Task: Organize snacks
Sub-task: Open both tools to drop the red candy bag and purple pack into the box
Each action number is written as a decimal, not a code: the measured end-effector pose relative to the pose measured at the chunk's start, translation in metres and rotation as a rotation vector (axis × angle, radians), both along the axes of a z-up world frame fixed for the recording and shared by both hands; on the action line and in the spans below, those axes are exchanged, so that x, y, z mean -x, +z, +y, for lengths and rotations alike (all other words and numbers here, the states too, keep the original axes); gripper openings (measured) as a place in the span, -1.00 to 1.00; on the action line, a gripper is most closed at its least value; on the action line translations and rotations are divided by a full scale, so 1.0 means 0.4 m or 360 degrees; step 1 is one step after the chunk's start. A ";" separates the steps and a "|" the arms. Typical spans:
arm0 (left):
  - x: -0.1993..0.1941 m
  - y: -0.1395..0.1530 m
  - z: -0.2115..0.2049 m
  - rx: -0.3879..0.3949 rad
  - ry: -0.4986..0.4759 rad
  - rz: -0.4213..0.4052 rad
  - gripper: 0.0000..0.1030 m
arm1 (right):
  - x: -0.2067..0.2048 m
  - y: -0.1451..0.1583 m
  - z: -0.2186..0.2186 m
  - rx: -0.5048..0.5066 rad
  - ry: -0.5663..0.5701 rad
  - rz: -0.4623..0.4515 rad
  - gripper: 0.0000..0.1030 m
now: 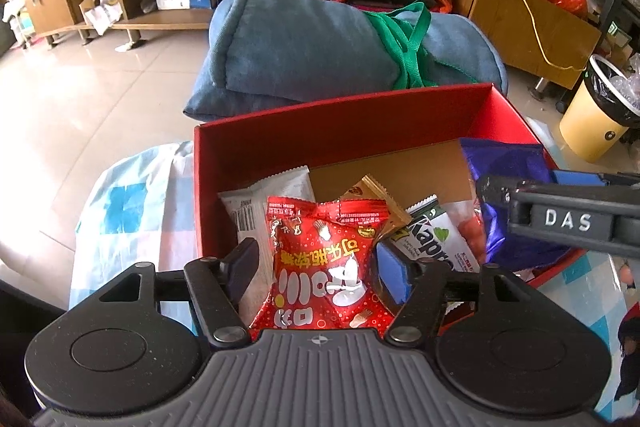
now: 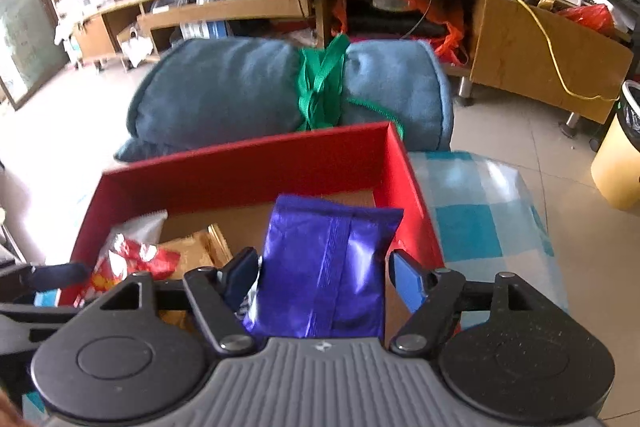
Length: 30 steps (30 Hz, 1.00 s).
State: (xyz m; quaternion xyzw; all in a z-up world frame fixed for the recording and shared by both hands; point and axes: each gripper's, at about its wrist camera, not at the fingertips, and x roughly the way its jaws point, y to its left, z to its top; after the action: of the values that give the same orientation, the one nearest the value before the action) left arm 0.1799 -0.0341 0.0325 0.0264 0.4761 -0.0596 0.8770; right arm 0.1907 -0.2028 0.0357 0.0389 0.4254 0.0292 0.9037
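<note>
- Red box (image 1: 340,131) mid-frame in the left wrist view, open-topped, standing on checked cloth (image 1: 132,203).
- Left gripper (image 1: 320,269) at 6 o'clock, tilted down into the box; jaws roughly half open, gripping nothing.
- Red packet (image 1: 328,259) between its fingers (image 1: 244,263), lying in the near part of the box; clear gap on the left side, right pad just beside the packet's edge, no squeeze visible.
- White packet (image 1: 256,203) at 10 o'clock of the red one, partly under it.
- Gold packet (image 1: 376,195) at 1 o'clock of it, green-and-white packet (image 1: 436,239) at 3 o'clock, both in the box.
- Purple packet (image 1: 508,163) at 3 o'clock of the frame, against the box's right wall.
- Blue cushion (image 1: 304,47) at 12 o'clock behind the box, bound with green strap (image 1: 408,43); bin (image 1: 592,115) at 2 o'clock on the floor.
- Right wrist view: right gripper (image 2: 324,271) at 6 o'clock, also angled down into the box; jaws about half open, empty.
- Purple packet between its fingers, resting in the box's right half, a gap on each side, pads not pressing.
- Red and gold packets at 9 o'clock of the purple one.
- Left gripper's tip at 9 o'clock of the frame, over the box's near-left corner.
</note>
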 end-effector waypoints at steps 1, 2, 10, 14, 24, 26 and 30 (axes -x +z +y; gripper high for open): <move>0.001 0.001 0.000 0.0002 0.0000 0.0000 0.40 | 0.001 0.002 -0.002 -0.0001 -0.0010 -0.0007 0.40; 0.002 0.001 0.001 0.0004 -0.0001 0.0001 0.40 | 0.001 0.003 -0.002 -0.0002 -0.0015 -0.0009 0.40; 0.006 0.004 -0.002 0.0001 -0.0013 -0.0007 0.43 | 0.005 0.005 0.000 -0.0002 -0.0005 -0.0005 0.41; 0.008 0.003 -0.002 -0.0002 -0.0018 -0.0003 0.43 | 0.012 0.009 0.005 0.0001 0.0004 -0.0006 0.41; 0.024 0.017 0.000 0.0003 -0.0028 -0.0020 0.48 | 0.044 0.030 0.016 0.0016 0.0046 -0.0020 0.41; 0.031 0.021 0.001 0.0007 -0.0034 -0.0027 0.50 | 0.056 0.036 0.020 0.0018 0.0063 -0.0028 0.41; 0.051 0.028 0.003 0.0004 -0.0054 -0.0033 0.51 | 0.089 0.049 0.030 0.0032 0.0103 -0.0037 0.41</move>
State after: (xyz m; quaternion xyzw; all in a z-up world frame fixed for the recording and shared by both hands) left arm 0.1595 -0.0328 0.0436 0.0341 0.4664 -0.0747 0.8807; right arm 0.1550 -0.1909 0.0552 0.0158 0.4161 0.0546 0.9075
